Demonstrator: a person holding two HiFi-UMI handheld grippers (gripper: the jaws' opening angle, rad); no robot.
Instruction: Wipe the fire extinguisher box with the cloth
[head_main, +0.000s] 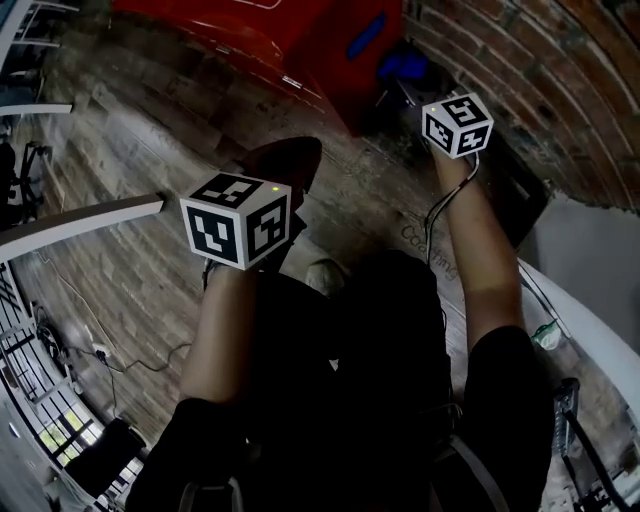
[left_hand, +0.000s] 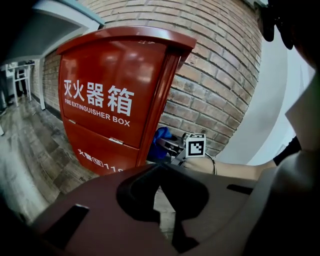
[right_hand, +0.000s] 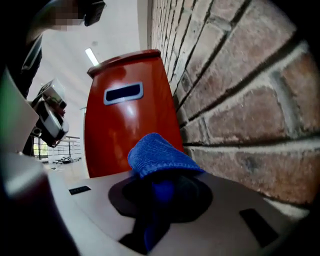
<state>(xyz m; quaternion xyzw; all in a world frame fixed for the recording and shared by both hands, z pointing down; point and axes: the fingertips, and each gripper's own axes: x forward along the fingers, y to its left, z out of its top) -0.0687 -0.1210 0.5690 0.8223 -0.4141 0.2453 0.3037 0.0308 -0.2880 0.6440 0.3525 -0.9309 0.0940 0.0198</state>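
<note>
Two arms reach toward the red metal fire extinguisher box (left_hand: 111, 102) standing against the brick wall (right_hand: 240, 100).
Right gripper (right_hand: 159, 202), forearm stretched, pinches a folded blue cloth (right_hand: 157, 157) beside the box; left gripper (left_hand: 166, 200) hangs nearer the body, jaws slightly apart, empty.

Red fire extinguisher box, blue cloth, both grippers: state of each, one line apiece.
Red metal fire extinguisher box: upright against the brick wall, front shut.
Blue woven cloth: bunched, clamped in the right gripper.
Right gripper: shut on the cloth.
Left gripper: jaws slightly apart, empty.
</note>
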